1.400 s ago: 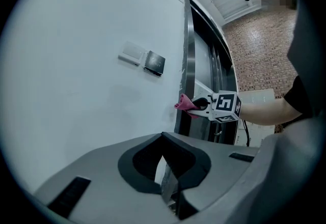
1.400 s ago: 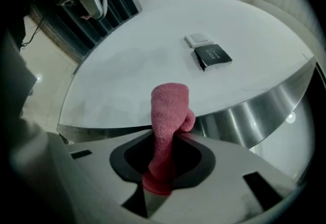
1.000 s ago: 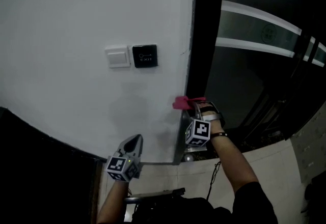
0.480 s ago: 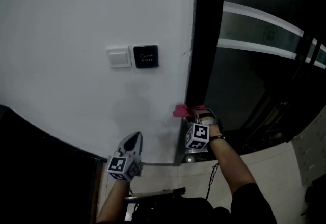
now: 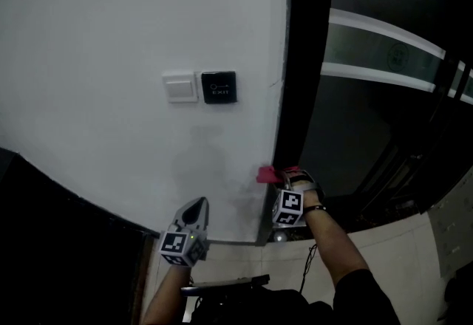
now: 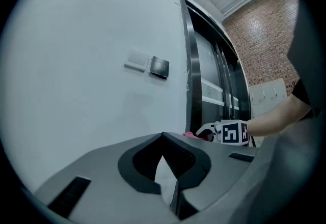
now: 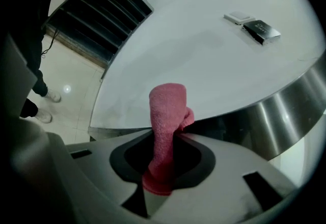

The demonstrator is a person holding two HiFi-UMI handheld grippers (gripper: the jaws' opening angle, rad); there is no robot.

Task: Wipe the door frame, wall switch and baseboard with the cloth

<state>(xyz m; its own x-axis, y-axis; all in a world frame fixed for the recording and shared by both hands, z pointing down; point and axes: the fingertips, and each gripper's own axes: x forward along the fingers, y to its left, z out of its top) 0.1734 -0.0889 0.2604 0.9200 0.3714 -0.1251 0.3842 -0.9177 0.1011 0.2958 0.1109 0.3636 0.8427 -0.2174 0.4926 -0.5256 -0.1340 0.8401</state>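
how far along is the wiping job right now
Nothing shows as finished. In hand: the right gripper, shut on the pink terry cloth, holds it at the lower part of the dark metal door frame. Left to do, likely: the white wall switch and the grey baseboard, both apart from the cloth.

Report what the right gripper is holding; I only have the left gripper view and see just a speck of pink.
Observer: The right gripper is shut on a pink cloth, a rolled wad sticking out past the jaws.
Operator: Say where it sits.
Observer: In the head view it meets the white wall at its edge beside the dark door frame, well below the wall switch.
Operator: Check the floor.
Observer: Someone's shoes stand on pale tiles.
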